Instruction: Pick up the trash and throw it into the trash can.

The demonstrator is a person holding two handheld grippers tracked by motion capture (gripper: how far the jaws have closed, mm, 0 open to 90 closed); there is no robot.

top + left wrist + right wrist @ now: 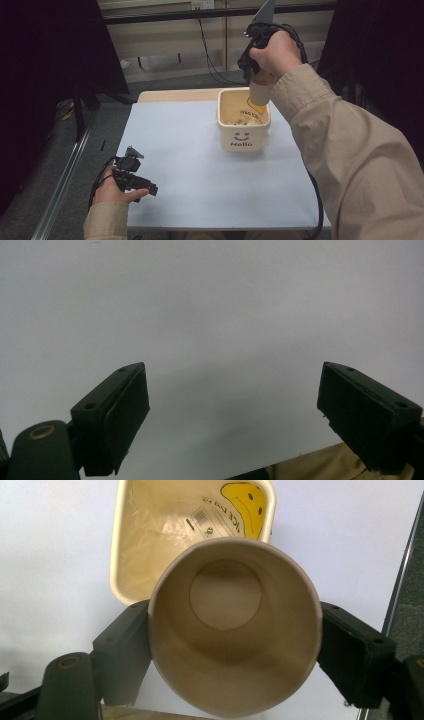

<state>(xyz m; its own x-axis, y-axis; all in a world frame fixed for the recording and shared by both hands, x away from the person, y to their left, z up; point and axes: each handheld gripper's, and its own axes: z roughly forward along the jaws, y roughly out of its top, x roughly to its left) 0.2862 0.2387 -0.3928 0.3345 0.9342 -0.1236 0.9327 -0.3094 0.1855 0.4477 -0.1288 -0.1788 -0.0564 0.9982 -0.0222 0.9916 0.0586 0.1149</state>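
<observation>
Up in the upper right of the high view, the right gripper (256, 65) is held above the far rim of a cream square container (224, 127) printed with a smiley and the word "Hello". Its jaws are clamped on a brown paper cup (260, 92), which hangs below the right hand (276, 52) with its lower end dipping just past the container's rim. In the right gripper view the cup (232, 630) sits at the centre of the frame, mouth toward the camera and round base visible inside, one black jaw pressed against each side of its wall. The container (145, 545) lies beyond it in the upper middle, holding a crumpled clear wrapper (165, 520) and a yellow smiley-printed piece (245, 500).

The container stands on a pale blue mat (200, 180) covering the table, toward the upper centre of the high view. The left gripper (150, 189) rests low at the lower left of that view, held by the left hand (112, 190) near the mat's left edge, well apart from the container. In the left gripper view its jaws stand wide apart over bare mat (225, 315), with nothing between them.
</observation>
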